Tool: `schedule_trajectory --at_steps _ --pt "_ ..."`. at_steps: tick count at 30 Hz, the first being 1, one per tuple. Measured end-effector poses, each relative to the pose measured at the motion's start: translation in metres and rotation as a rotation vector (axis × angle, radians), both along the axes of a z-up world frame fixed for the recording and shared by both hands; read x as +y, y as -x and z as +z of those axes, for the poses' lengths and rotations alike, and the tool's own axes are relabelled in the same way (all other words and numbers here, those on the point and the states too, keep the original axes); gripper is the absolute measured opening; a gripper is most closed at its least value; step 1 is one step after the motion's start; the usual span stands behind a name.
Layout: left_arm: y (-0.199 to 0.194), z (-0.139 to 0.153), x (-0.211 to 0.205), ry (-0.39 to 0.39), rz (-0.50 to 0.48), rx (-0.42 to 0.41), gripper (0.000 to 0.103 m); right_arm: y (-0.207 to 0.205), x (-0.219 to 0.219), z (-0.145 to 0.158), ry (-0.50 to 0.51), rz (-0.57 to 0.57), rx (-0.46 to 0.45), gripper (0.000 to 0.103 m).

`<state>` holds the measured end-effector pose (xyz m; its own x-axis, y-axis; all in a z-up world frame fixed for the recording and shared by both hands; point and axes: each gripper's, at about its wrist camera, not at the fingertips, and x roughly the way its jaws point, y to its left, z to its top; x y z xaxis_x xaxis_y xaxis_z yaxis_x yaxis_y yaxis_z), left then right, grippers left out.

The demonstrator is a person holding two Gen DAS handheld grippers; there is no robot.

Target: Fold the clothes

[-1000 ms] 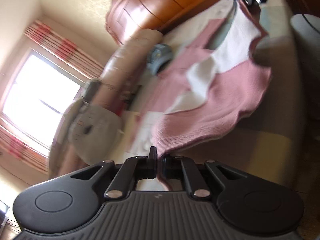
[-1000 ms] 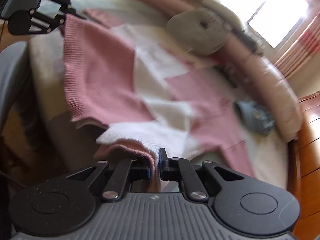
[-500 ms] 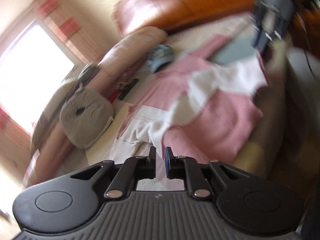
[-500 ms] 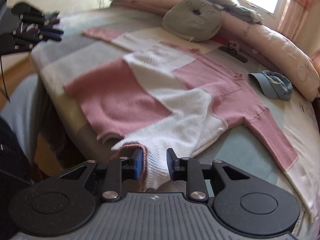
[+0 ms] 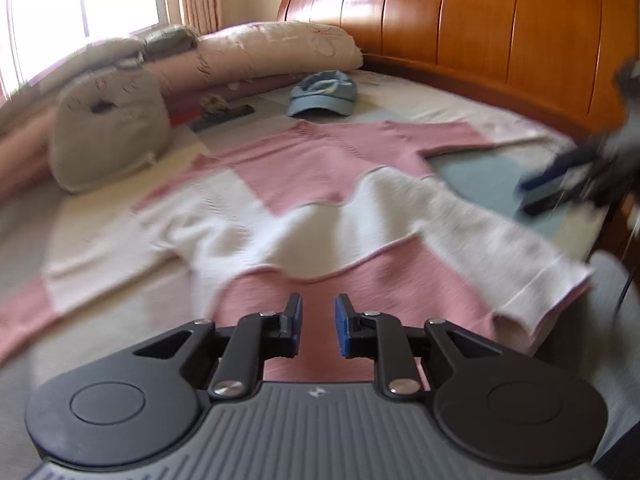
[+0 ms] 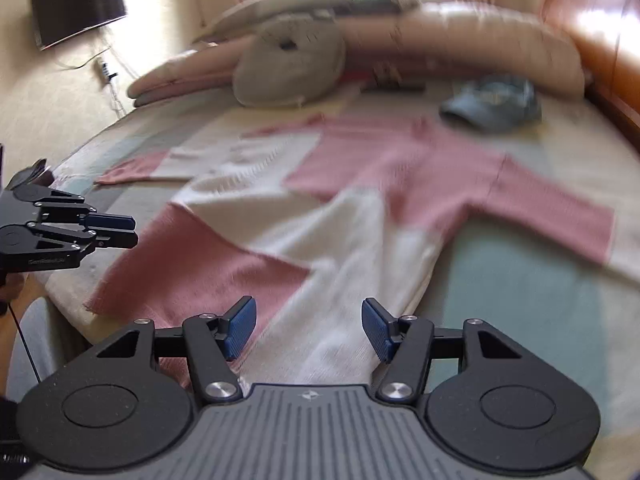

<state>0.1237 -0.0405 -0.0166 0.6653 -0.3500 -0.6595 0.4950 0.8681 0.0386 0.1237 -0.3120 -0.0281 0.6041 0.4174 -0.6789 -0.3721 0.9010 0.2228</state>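
Note:
A pink and white patchwork sweater [image 5: 304, 216] lies spread flat on the bed, sleeves out to both sides, its hem at the near edge. My left gripper [image 5: 318, 322] hovers open just above the pink hem panel, nothing between its fingers. In the right wrist view the same sweater [image 6: 360, 208] fills the middle of the bed, and my right gripper [image 6: 308, 322] stands wide open over the white hem panel, holding nothing. The left gripper [image 6: 120, 230] shows at that view's left edge; the right gripper [image 5: 560, 192] is a blur at the right of the left wrist view.
A blue cap [image 5: 324, 94] lies beyond the sweater's collar. A grey round cushion [image 5: 108, 128] and long pink pillows [image 5: 276, 50] line the far side. The wooden headboard [image 5: 480, 28] stands to the right. A dark screen [image 6: 76, 8] hangs on the wall.
Both grippers let go of the sweater's hem and opened. The sweater, earlier lifted and stretched between them, now lies flat on the bed. Both grippers drew back toward the near edge.

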Motion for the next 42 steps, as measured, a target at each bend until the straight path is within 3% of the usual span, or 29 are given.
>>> schedule_trajectory --at_steps 2,5,7,9,12,15,18,21,24,30,34,37,38,39,40,42 --pt "0.001 -0.012 -0.006 0.012 0.001 0.018 0.024 -0.002 0.007 -0.027 -0.032 -0.008 0.060 0.064" --pt "0.002 -0.039 -0.004 0.025 0.052 0.123 0.036 0.011 0.009 -0.052 -0.086 -0.052 0.068 0.066" --pt "0.002 -0.053 -0.001 0.031 0.098 0.189 0.037 0.011 -0.001 -0.047 -0.149 -0.064 0.069 0.069" --pt "0.007 -0.053 -0.003 0.024 0.089 0.179 0.047 0.011 -0.012 -0.042 -0.213 -0.076 0.071 0.074" --pt "0.005 -0.047 -0.013 -0.028 0.077 0.154 0.050 0.011 -0.027 -0.034 -0.308 -0.094 0.072 0.074" --pt "0.000 -0.042 -0.019 -0.025 0.092 0.120 0.057 -0.015 -0.050 -0.029 -0.319 -0.168 0.079 0.074" --pt "-0.006 -0.044 -0.021 0.032 0.081 0.151 0.057 -0.046 -0.077 -0.052 -0.468 -0.209 0.197 0.074" --pt "-0.009 -0.048 -0.028 0.014 0.065 0.153 0.057 -0.068 -0.090 -0.084 -0.570 -0.249 0.327 0.074" --pt "-0.013 -0.051 -0.028 0.008 0.072 0.165 0.057 -0.084 -0.098 -0.094 -0.685 -0.271 0.341 0.073" --pt "-0.016 -0.051 -0.027 0.025 0.071 0.162 0.058 -0.124 -0.089 -0.098 -0.715 -0.280 0.339 0.072" --pt "-0.012 -0.050 -0.024 0.041 0.073 0.162 0.058 -0.109 -0.089 -0.101 -0.758 -0.313 0.330 0.071" --pt "-0.011 -0.047 -0.021 0.071 0.058 0.151 0.058 -0.093 -0.092 -0.109 -0.801 -0.360 0.299 0.061" --pt "-0.010 -0.046 -0.021 0.074 0.058 0.144 0.058 -0.092 -0.093 -0.112 -0.802 -0.391 0.291 0.049" --pt "-0.011 -0.045 -0.022 0.073 0.059 0.141 0.058 -0.090 -0.094 -0.116 -0.803 -0.421 0.282 0.025" --pt "-0.010 -0.044 -0.023 0.069 0.059 0.135 0.058 -0.094 -0.097 -0.123 -0.826 -0.453 0.297 0.010" --pt "-0.007 -0.042 -0.025 0.058 0.058 0.121 0.058 -0.100 -0.097 -0.130 -0.845 -0.479 0.308 0.008"
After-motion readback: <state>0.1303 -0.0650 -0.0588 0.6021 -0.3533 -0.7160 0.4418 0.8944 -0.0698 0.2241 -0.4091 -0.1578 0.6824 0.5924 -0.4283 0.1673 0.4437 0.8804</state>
